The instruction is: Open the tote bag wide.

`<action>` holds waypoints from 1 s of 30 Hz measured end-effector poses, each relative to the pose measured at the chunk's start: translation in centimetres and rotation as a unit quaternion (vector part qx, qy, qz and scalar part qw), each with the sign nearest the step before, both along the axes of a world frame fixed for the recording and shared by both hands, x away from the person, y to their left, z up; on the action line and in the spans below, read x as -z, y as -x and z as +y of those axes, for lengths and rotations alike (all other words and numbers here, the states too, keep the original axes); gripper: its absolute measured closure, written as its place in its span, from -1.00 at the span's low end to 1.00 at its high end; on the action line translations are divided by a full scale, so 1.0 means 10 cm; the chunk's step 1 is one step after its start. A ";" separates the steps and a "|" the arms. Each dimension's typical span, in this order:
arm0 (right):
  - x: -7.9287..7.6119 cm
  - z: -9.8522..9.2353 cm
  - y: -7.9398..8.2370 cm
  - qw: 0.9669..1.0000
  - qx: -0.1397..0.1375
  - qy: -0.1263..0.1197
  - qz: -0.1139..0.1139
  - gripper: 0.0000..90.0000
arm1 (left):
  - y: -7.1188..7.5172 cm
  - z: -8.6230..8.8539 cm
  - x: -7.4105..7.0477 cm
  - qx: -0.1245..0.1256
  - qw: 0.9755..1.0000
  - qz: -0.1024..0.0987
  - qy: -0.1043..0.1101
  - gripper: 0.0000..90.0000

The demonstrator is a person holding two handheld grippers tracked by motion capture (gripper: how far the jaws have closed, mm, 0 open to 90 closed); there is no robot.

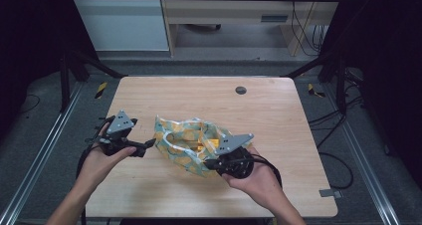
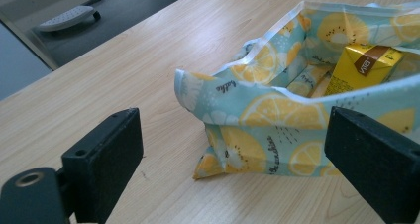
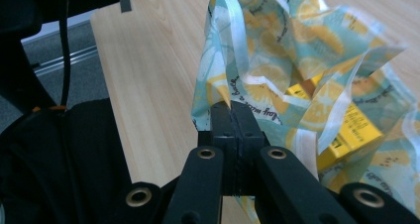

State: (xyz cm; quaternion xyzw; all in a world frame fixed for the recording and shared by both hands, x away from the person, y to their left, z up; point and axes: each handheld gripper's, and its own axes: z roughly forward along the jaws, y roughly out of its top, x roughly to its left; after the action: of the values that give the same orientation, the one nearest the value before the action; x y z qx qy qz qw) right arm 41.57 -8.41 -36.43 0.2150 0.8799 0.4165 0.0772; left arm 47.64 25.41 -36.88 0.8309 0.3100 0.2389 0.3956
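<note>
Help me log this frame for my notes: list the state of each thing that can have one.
Left tongs: open, short of the bag, holding nothing.
Right tongs: shut on the bag's rim.
Lemon-print bag: mouth open, resting on the table.
Yellow carton: inside the bag, tilted.

A carton (image 2: pixel 364 68) sits in the bag (image 1: pixel 186 144) (mid-table (image 1: pixel 278 110)).

The counter (image 1: pixel 278 115) is pale wood-grain, smooth and matt. The lemon-print bag (image 2: pixel 277 120) looks like thin, slightly shiny cloth; the yellow carton (image 2: pixel 364 65) inside is glossy card. Both claws' jaws are matt black plastic.
</note>
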 end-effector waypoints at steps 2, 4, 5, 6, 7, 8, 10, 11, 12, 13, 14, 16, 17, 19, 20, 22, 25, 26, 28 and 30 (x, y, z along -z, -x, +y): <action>0.03 0.00 0.00 1.000 0.000 0.001 0.003 1.00 | -0.02 -0.02 -0.01 0.001 1.000 0.000 0.002 -0.81; 0.07 0.00 0.01 1.000 0.000 0.003 0.008 1.00 | -0.04 -0.05 -0.04 0.005 1.000 0.001 0.003 -0.78; 0.08 0.01 0.01 1.000 -0.002 0.004 0.008 1.00 | -0.05 -0.07 -0.06 0.008 1.000 0.001 0.001 -0.77; 0.10 0.02 0.01 1.000 -0.003 0.005 0.010 1.00 | -0.06 -0.09 -0.07 0.010 1.000 0.000 0.000 -0.76; 0.12 0.02 0.02 1.000 -0.005 0.007 0.012 1.00 | -0.07 -0.11 -0.09 0.012 1.000 -0.001 -0.004 -0.76; 0.13 0.03 0.02 1.000 -0.005 0.007 0.013 1.00 | -0.08 -0.14 -0.11 0.014 1.000 -0.003 -0.006 -0.76; 0.16 0.03 0.03 1.000 -0.006 0.010 0.017 1.00 | -0.11 -0.19 -0.13 0.019 1.000 -0.003 -0.016 -0.75; 0.18 0.03 0.03 1.000 -0.006 0.010 0.016 1.00 | -0.13 -0.22 -0.15 0.022 1.000 -0.004 -0.019 -0.75; 0.19 0.03 0.03 1.000 -0.006 0.010 0.019 1.00 | -0.15 -0.24 -0.16 0.023 1.000 -0.003 -0.018 -0.75; 0.20 0.03 0.03 1.000 -0.007 0.013 0.019 1.00 | -0.17 -0.26 -0.16 0.024 1.000 -0.003 -0.018 -0.75; 0.22 0.03 0.03 1.000 -0.006 0.014 0.021 1.00 | -0.19 -0.28 -0.17 0.024 0.999 -0.003 -0.023 -0.75; 0.24 0.03 0.03 1.000 -0.007 0.016 0.022 1.00 | -0.25 -0.32 -0.16 0.027 0.999 0.007 -0.016 -0.75; 0.25 0.03 0.04 1.000 -0.006 0.017 0.023 1.00 | -0.29 -0.34 -0.16 0.031 0.999 0.015 -0.014 -0.75; 0.26 0.02 0.04 1.000 -0.006 0.018 0.023 1.00 | -0.36 -0.37 -0.14 0.030 0.999 0.023 -0.017 -0.75; 0.27 0.02 0.04 1.000 -0.005 0.017 0.024 1.00 | -0.39 -0.38 -0.13 0.028 0.999 0.024 -0.024 -0.75; 0.28 0.01 0.03 1.000 -0.005 0.017 0.024 1.00 | -0.44 -0.40 -0.10 0.028 0.999 0.030 -0.033 -0.75; 0.31 0.00 0.03 0.999 -0.002 0.018 0.028 1.00 | -0.50 -0.41 -0.07 0.029 0.998 0.035 -0.043 -0.75; 0.32 -0.01 0.03 0.999 -0.003 0.020 0.029 1.00 | -0.51 -0.41 -0.06 0.030 0.998 0.037 -0.047 -0.75; 0.34 -0.01 0.02 0.999 -0.002 0.022 0.030 1.00 | -0.53 -0.41 -0.03 0.028 0.997 0.039 -0.055 -0.75; 0.36 -0.02 0.02 0.999 -0.002 0.022 0.033 1.00 | -0.54 -0.41 0.01 0.030 0.996 0.044 -0.067 -0.75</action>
State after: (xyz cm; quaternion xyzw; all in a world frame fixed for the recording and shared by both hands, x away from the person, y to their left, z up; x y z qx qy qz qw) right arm 41.33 -8.56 -40.03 0.2253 0.8914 0.3897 0.0523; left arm 53.03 21.36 -37.00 0.8743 0.2847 0.2105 0.3320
